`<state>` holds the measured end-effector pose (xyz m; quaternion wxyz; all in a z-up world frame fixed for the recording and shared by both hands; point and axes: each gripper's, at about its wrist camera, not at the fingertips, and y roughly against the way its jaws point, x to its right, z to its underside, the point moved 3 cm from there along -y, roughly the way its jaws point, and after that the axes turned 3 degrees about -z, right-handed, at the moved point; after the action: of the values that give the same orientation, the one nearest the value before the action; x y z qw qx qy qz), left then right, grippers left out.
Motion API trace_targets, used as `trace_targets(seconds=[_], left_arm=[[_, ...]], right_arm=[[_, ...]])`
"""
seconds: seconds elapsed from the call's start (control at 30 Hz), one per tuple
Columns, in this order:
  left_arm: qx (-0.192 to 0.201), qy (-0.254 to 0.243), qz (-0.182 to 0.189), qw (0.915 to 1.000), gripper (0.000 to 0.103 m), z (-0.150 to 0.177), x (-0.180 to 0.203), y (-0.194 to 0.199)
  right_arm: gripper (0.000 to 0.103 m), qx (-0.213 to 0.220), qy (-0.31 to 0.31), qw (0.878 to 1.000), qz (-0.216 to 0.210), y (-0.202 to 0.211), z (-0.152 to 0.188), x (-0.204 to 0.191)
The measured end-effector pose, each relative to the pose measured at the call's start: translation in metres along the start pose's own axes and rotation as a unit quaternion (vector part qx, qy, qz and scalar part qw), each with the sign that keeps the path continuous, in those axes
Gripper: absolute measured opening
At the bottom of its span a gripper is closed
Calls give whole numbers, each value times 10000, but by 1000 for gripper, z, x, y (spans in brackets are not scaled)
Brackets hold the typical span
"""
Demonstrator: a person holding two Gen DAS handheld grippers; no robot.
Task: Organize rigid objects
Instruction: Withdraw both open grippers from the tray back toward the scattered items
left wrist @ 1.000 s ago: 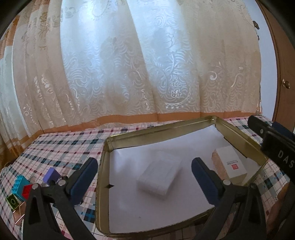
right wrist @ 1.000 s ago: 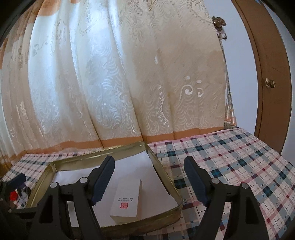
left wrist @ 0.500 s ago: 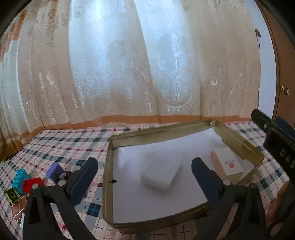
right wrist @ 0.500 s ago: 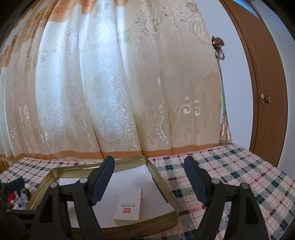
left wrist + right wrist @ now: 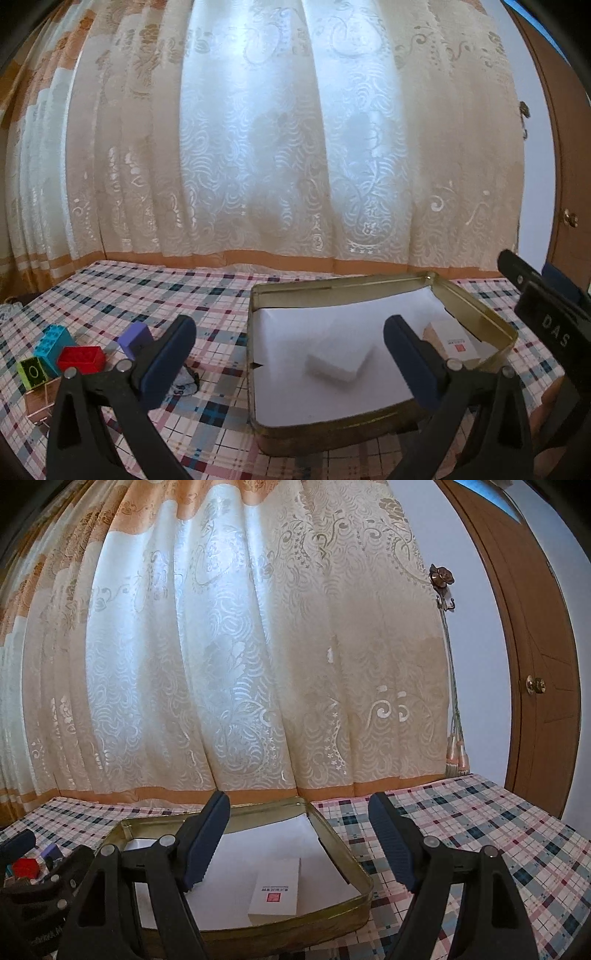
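- Both hand-held grippers gape wide and hold nothing: left hand-held gripper [image 5: 290, 356], right hand-held gripper [image 5: 299, 843], each with ribbed dark-blue pads.
- Ahead of both, a shallow brass-coloured tin [image 5: 476, 306] lined with white paper sits on the checked-cloth surface [image 5: 147, 291].
- Inside it lie a soft-edged white block [image 5: 340, 363] and a labelled white box [image 5: 277, 890].
- Left of the left fingers: chunky plastic bricks [image 5: 79, 358], red, blue, purple, green.

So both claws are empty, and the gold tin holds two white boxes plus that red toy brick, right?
Not quite. The red toy brick lies outside on the checked tablecloth, left of the gold metal tin, as the left wrist view shows. The tin holds only the two white boxes, and both claws are empty.
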<state>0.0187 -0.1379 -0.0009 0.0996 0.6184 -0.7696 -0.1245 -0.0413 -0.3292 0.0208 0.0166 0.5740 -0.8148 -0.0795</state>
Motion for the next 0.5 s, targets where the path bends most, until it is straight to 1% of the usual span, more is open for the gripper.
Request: trace_targets(seconds=[0.13,0.2,0.27,0.33,0.43,0.5], left_arm=[[80,-37,20,10000,103,1,-5,5],[106,19,-58,9999,103,1,-13,7],[155,73,-212,9996,103,1,-22,9],[184,141,-295,9993,103,1,-30,11],[187,213,-441,9986,103,2,-44,12],[180,229,-536,9981,103,2,-51,12]], right_arm=[[79,60,-23,9999,-133,7,1,-5],[79,16,41,9999,-157,7,2,-11],[79,-31,70,9998,-178,8,4,-17],[80,-92,10,9997,-247,8,5,-21],[80,-298,-199,9986,-391,8,10,-28],[80,-333,-206,9983,-424,10,12,-34]])
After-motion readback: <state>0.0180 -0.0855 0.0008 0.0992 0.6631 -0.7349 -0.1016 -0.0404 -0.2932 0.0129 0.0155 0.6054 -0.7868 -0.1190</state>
